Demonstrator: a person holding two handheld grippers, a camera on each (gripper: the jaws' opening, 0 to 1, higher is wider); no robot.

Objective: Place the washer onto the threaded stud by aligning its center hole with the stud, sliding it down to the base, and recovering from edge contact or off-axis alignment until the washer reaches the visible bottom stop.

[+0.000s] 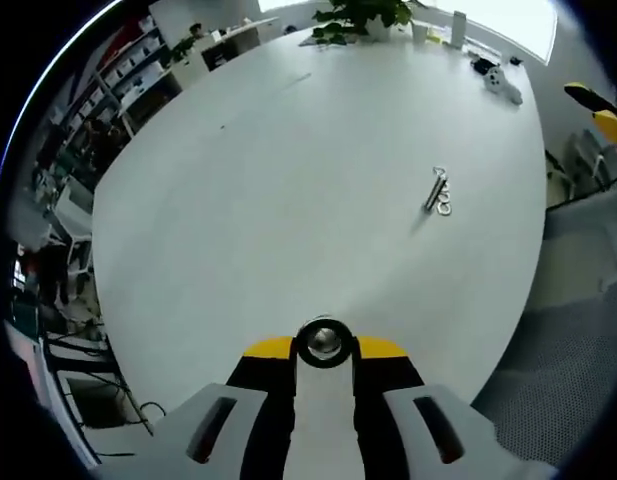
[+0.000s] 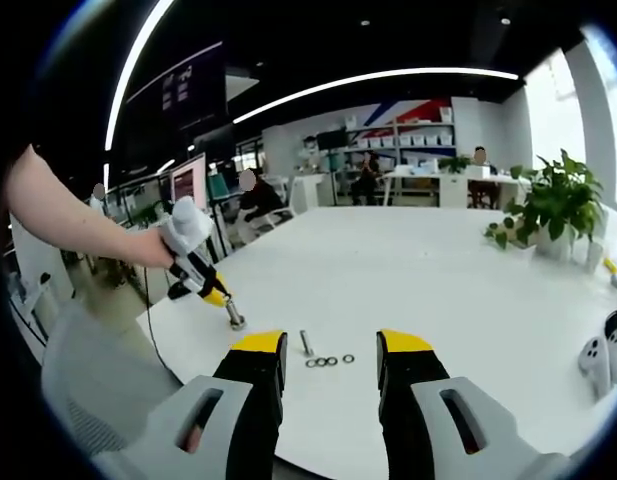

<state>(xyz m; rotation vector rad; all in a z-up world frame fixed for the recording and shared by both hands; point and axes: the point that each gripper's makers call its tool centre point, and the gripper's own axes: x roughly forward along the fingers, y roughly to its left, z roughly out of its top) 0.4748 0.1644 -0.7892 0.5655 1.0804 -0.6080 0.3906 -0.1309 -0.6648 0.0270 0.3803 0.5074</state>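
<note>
Washers (image 2: 329,361) beside stud (image 2: 306,343) on table (image 2: 438,280)

Left gripper (image 1: 324,352) fingers clamp nut (image 1: 324,342); stud (image 1: 434,190), washers (image 1: 444,207) apart.

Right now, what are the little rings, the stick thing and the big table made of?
The washers look like metal: small grey rings with a dull shine. The threaded stud also looks metallic, silvery grey. The table has a smooth white top, probably laminate or painted board; I cannot tell which.
</note>
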